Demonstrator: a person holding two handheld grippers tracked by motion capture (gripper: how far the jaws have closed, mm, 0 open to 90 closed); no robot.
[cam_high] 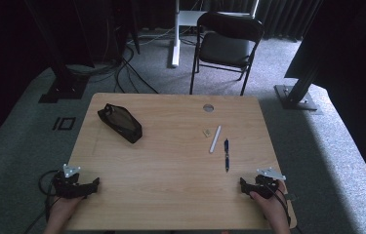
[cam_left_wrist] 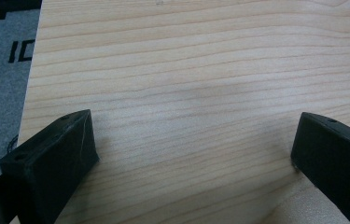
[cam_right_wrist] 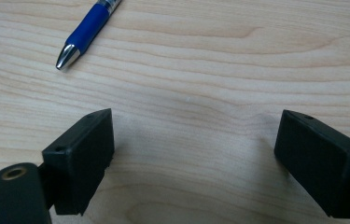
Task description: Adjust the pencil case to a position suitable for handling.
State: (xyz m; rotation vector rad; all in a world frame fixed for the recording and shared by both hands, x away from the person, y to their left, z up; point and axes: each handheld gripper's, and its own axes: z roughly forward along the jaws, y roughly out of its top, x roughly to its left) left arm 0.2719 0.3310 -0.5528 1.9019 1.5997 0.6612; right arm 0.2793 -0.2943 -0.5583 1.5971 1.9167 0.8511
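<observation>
**Operator:** From the high view I have the left gripper [cam_high: 94, 184] resting at the near left corner of the table [cam_high: 171, 161] and the right gripper [cam_high: 243, 184] at the near right corner. The blue pen [cam_high: 226, 154] lies just ahead of my right one, with a white stick [cam_high: 215, 139] beside it, a small eraser [cam_high: 207, 131] past that, and a black pouch [cam_high: 120, 123] well apart on the far left.

**Observer:** Anything between the jaws?

**Operator:** No. In the left gripper view the fingers [cam_left_wrist: 51, 158] are spread wide over bare wood. In the right gripper view they [cam_right_wrist: 81, 154] stand spread too, holding nothing, and the pen [cam_right_wrist: 86, 30] sits up and to the left, its metal tip nearest me.

**Observer:** What worries you?

**Operator:** The pen is off my centre line and lies slanted to the jaws. If I push straight ahead, I reckon one finger nudges the tip and the pen rolls away. It is round and thin, so closing low and flat could also squeeze it out sideways, or knock it into the white stick.
</observation>
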